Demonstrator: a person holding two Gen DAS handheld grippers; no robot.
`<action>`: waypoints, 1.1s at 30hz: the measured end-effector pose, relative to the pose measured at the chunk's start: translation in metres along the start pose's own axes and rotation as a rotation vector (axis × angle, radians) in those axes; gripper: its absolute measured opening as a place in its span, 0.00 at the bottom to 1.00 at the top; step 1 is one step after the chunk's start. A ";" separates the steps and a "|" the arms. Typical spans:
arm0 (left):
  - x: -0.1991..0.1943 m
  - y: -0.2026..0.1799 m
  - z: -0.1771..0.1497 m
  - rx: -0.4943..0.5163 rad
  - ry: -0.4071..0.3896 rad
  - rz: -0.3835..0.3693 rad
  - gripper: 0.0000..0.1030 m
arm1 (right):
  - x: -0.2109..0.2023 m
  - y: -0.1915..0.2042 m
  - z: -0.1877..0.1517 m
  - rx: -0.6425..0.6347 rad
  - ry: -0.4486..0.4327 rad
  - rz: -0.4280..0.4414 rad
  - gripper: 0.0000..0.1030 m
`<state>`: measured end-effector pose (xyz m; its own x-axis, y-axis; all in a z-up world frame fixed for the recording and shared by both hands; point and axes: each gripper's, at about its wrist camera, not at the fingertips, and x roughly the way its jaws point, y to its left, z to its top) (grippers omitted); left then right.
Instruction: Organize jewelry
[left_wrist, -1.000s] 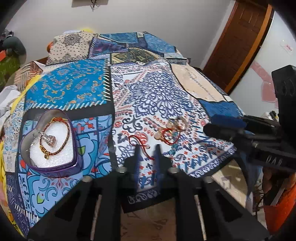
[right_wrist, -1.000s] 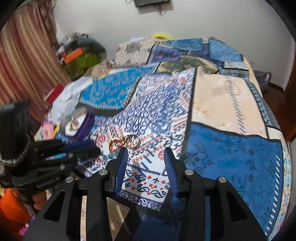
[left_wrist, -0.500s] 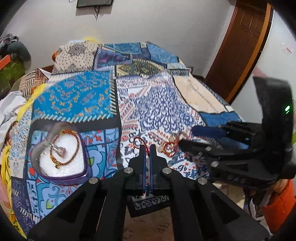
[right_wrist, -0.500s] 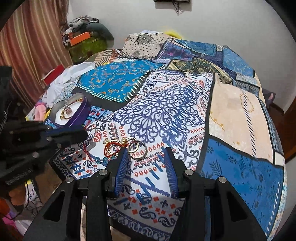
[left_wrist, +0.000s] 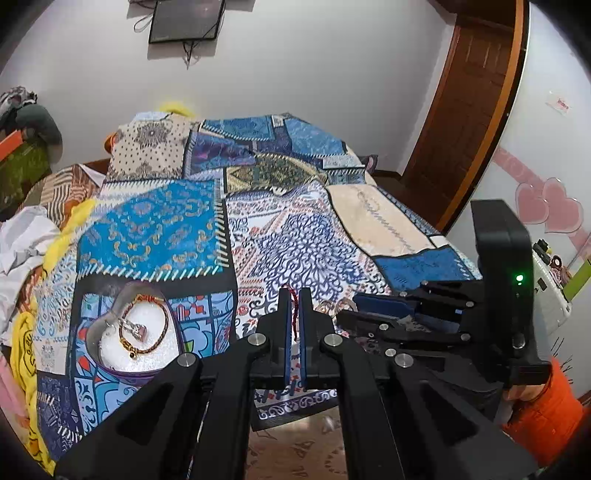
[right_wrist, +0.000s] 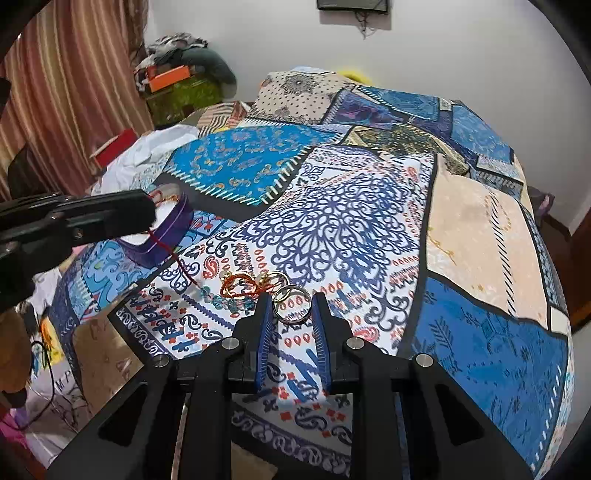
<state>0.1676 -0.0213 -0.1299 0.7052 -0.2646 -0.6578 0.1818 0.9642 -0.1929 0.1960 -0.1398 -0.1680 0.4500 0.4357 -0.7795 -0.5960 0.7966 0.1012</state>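
A: Left wrist view first: how much is counted as sorted?

B: On the patchwork bedspread (left_wrist: 155, 229), a heart-shaped box (left_wrist: 110, 363) is seen near the edge, with a braided bracelet (left_wrist: 147, 325) and what seems to be a ring laid inside, though that is hard to make out.

A: And what is left?

B: A red cord with blue beads (right_wrist: 221, 301) is pinched at one end by the left gripper (left_wrist: 293, 295), its jaws nearly closed, the beaded end trailing on the cloth beside the box. Orange-gold pieces (right_wrist: 240, 286) are left loose. A silver bangle (right_wrist: 291, 304) is framed by the parted jaws of the right gripper (right_wrist: 291, 306), not yet gripped.
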 end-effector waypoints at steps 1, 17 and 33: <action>-0.004 -0.001 0.002 0.003 -0.011 0.002 0.02 | -0.002 0.000 0.000 0.007 -0.004 0.001 0.19; -0.052 -0.016 0.016 0.029 -0.108 0.001 0.02 | -0.050 0.001 0.006 0.056 -0.121 -0.020 0.19; -0.094 -0.005 0.030 0.028 -0.211 0.056 0.02 | -0.065 0.021 0.010 0.048 -0.163 0.010 0.19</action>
<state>0.1209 -0.0011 -0.0452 0.8419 -0.2044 -0.4995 0.1554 0.9781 -0.1383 0.1607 -0.1473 -0.1090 0.5488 0.5025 -0.6681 -0.5703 0.8094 0.1403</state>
